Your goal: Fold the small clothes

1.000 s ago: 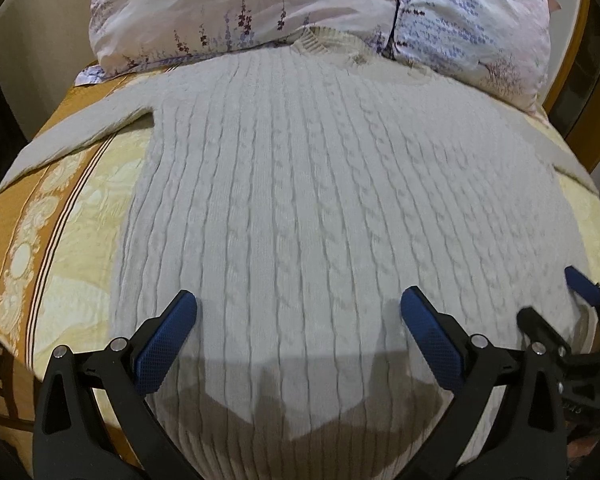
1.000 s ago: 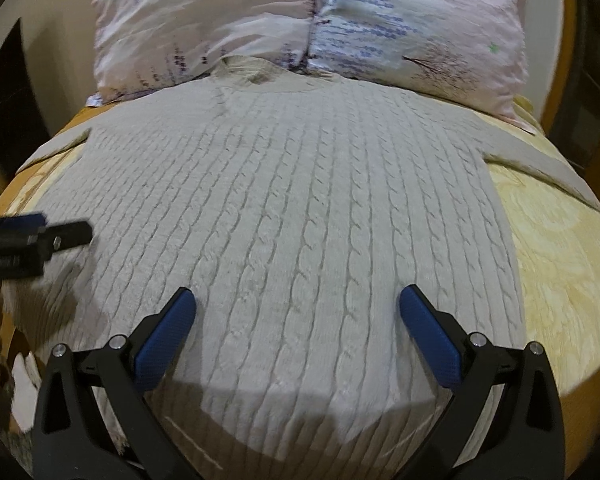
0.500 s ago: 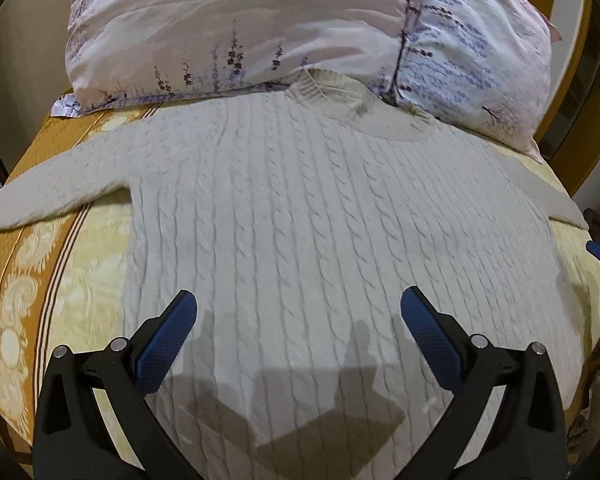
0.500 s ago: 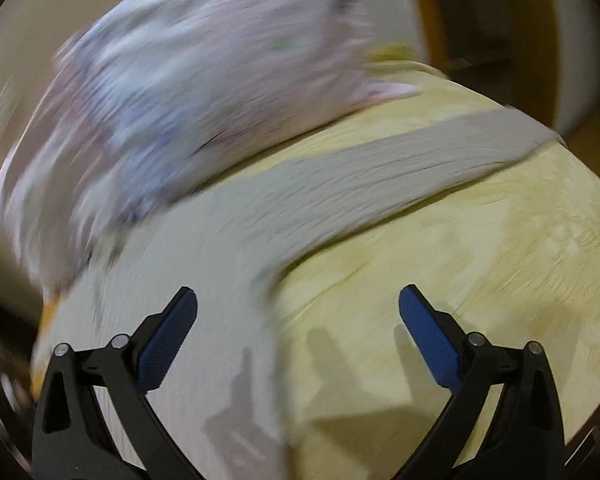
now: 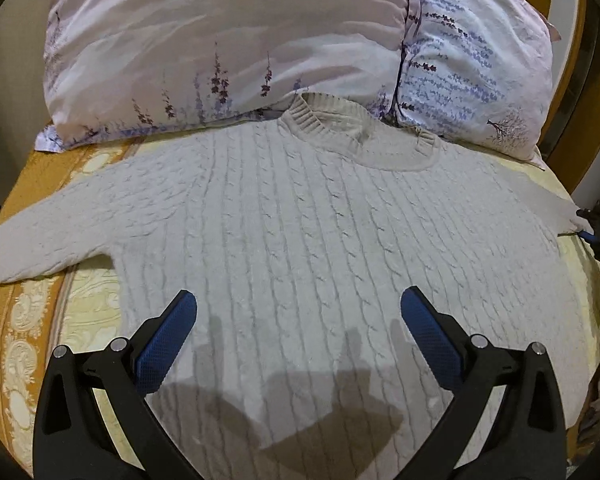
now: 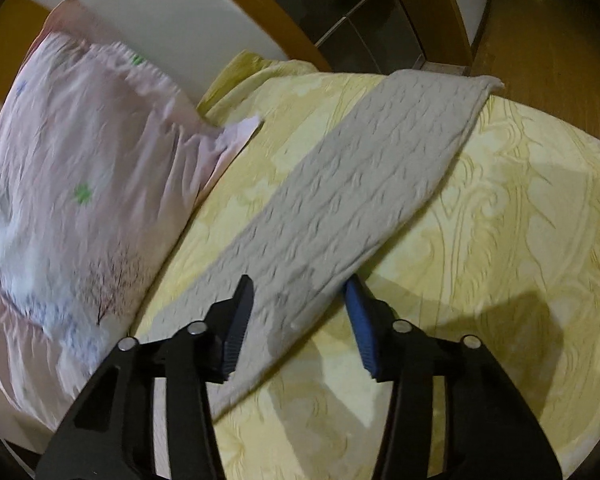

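A cream cable-knit sweater (image 5: 308,248) lies flat and face up on the bed, collar toward the pillows, both sleeves spread out. My left gripper (image 5: 298,310) is open and empty, hovering over the sweater's lower body. My right gripper (image 6: 298,292) is half closed around the sweater's right sleeve (image 6: 364,184), its jaws on either side of the sleeve with a gap still showing. The right gripper also shows at the far right edge of the left wrist view (image 5: 592,232), at the sleeve.
Two floral pillows (image 5: 228,44) lie against the headboard behind the collar. The yellow patterned bedspread (image 6: 500,240) covers the bed; its orange border (image 5: 4,320) runs along the left side. The wooden floor (image 6: 548,40) lies beyond the sleeve's cuff.
My right gripper swung right from the sweater's body to the right sleeve and narrowed around it. My left gripper drew back, so the collar and pillows show fuller.
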The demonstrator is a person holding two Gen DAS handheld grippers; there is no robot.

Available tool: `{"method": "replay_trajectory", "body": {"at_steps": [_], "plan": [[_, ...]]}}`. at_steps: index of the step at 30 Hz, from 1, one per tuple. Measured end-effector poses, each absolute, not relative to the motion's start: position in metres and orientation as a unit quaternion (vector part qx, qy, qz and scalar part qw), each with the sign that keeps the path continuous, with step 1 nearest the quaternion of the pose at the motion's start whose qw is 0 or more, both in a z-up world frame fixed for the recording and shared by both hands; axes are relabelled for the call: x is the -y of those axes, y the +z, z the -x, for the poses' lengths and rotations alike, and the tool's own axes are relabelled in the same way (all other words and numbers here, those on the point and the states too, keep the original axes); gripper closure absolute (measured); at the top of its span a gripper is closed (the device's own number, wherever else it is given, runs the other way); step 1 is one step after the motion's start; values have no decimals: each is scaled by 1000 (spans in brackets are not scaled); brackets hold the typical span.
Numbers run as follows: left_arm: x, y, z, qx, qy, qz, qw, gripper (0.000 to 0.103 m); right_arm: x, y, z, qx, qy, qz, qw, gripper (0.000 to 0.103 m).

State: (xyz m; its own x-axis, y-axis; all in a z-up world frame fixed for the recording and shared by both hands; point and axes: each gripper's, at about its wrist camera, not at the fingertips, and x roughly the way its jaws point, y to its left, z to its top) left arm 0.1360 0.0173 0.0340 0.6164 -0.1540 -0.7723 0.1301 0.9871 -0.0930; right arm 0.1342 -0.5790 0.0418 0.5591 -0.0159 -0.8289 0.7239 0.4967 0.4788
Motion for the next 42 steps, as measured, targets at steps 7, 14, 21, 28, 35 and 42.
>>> {"method": "replay_trajectory", "body": {"at_steps": [7, 14, 21, 28, 35, 42], "plan": [[-16, 29, -149, -437, -90, 37, 894, 1, 606, 41, -126, -383, -277, -451, 757, 78], [-19, 27, -164, -445, -101, 67, 887, 1, 601, 55, -140, -388, -296, -386, 783, 95], [-24, 29, -172, -440, -119, 103, 884, 4, 532, 124, -172, -351, -200, -302, 863, 96], [-29, 33, -176, -427, -147, 152, 879, 9, 383, 133, -211, -402, 18, -245, 882, 96], [-20, 35, -176, -428, -185, 175, 867, 10, 293, 70, -216, -502, 106, -213, 831, 91], [-12, 35, -179, -435, -217, 190, 853, 10, 337, 72, -202, -482, 64, -301, 820, 59]]}}
